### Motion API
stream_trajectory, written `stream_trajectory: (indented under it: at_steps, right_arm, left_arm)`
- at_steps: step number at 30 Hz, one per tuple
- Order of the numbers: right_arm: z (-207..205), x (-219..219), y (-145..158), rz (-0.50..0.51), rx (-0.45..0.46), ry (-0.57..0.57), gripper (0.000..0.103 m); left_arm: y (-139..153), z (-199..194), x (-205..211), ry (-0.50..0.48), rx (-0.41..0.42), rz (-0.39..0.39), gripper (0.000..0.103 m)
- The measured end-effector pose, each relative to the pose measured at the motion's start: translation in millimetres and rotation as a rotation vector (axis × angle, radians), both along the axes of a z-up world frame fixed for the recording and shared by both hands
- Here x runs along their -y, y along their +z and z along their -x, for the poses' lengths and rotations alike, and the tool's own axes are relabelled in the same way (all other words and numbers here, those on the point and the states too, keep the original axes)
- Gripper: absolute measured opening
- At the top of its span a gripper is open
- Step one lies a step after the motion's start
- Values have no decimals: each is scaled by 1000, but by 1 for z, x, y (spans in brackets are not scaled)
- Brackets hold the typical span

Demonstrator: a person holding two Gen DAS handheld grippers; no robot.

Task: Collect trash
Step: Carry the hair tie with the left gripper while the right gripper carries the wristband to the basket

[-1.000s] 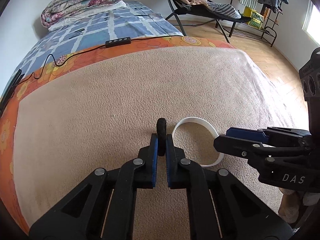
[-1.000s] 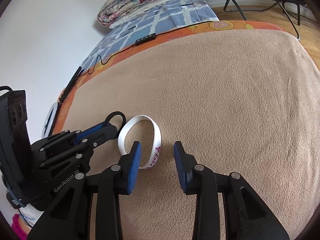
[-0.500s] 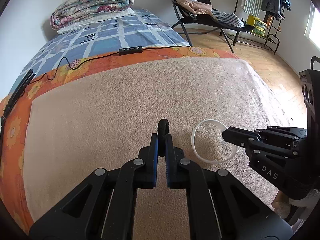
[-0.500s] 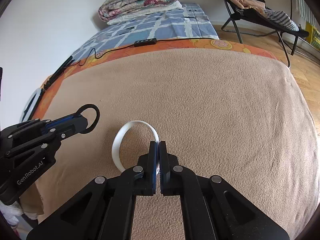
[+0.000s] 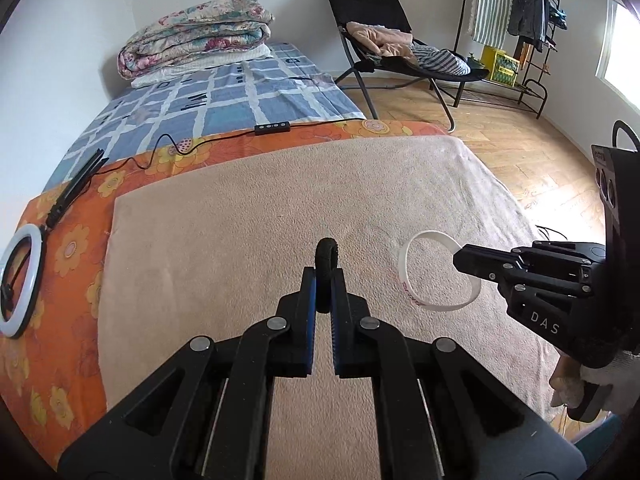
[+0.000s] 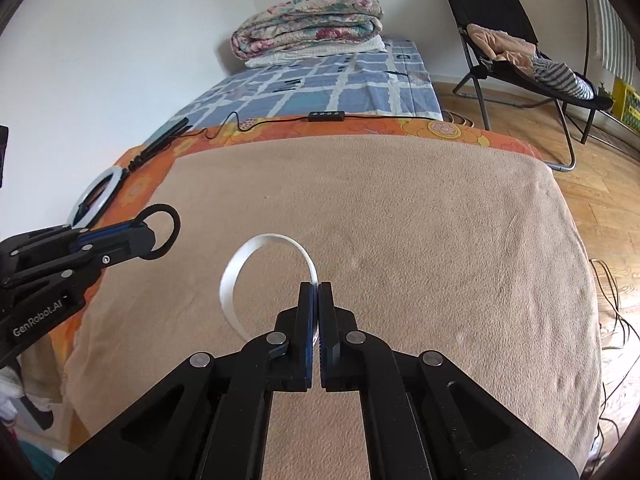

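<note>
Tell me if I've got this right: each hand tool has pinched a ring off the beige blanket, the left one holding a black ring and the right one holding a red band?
Nearly. The left gripper does hold a black rubber ring, but the right gripper pinches a white flexible band, not a red one. The right wrist view shows it plainly, above the beige fleece blanket.
</note>
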State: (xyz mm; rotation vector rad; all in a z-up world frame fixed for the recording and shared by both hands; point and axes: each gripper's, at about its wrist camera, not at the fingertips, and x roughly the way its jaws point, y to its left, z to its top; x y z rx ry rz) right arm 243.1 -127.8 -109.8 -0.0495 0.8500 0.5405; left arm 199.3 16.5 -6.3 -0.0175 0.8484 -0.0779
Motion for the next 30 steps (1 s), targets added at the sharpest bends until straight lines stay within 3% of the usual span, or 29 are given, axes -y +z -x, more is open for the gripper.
stream_trajectory:
  at_steps: [8,15,21,30]
  right_arm:
    - [68,4,21,11,45,65,1]
    - [118,9,33,16,65,114,1]
    - [154,19,32,23,61,135,1]
    - [205,30,14,50,36,165,1]
  left_arm:
    - [31,75,6,-19,36,3,4]
    - [41,135,10,-12,46,23,4]
    - [37,178,16,-17,41,21,4]
    - [10,229,21,-14,-7,64,4]
